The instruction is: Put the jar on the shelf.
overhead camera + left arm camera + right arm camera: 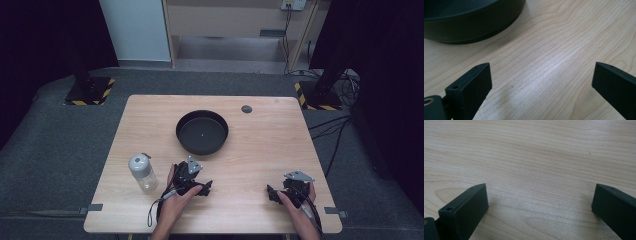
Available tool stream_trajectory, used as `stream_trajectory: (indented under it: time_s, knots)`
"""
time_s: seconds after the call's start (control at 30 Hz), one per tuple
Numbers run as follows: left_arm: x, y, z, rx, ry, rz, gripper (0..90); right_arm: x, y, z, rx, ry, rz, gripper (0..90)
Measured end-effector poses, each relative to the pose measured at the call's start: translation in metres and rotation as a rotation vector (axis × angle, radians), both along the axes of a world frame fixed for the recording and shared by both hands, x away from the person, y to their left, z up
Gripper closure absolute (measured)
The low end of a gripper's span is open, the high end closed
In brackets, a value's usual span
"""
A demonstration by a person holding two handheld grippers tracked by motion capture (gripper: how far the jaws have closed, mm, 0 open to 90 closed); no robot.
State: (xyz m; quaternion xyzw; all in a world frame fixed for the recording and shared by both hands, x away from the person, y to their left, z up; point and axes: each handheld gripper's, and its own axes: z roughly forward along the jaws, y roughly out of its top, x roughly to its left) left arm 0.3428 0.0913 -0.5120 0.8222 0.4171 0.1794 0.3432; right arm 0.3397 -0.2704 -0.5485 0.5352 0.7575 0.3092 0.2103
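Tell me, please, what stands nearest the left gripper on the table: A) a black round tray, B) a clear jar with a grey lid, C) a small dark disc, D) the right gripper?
B: in the high view the clear jar with a grey lid stands upright just beside the left gripper, closer than anything else on the table.

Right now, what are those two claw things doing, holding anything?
Left gripper: jaws open, holding nothing.
Right gripper: jaws open, holding nothing.

Black bowl [202, 131]; pale wood-grain table [260, 150]; black grippers [192, 177]
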Motion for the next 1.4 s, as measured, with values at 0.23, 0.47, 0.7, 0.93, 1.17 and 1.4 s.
stream_trajectory:
  time_s: [0.23, 0.47, 0.7, 0.93, 1.17, 1.4]
  knots:
    - [-0.005, 0.002, 0.016, -0.011, -0.018, -0.01, 2.7, 0.0, 0.0, 0.0, 0.0, 0.0, 0.0, 0.6]
    - [-0.011, 0.002, 0.03, -0.02, -0.052, -0.006, 2.4, 0.0, 0.0, 0.0, 0.0, 0.0, 0.0, 0.6]
    - [-0.019, 0.001, 0.039, -0.019, -0.071, -0.013, 2.2, 0.0, 0.0, 0.0, 0.0, 0.0, 0.0, 0.6]
    - [-0.026, 0.002, 0.041, -0.023, -0.08, -0.015, 2.1, 0.0, 0.0, 0.0, -0.001, 0.0, 0.001, 0.6]
    - [-0.033, 0.005, 0.046, -0.028, -0.086, -0.018, 2.1, 0.0, 0.0, 0.0, 0.002, 0.002, -0.002, 0.6]
    - [-0.042, 0.011, 0.043, -0.009, -0.086, -0.02, 2.1, 0.0, 0.0, 0.0, 0.001, 0.001, -0.002, 0.6]
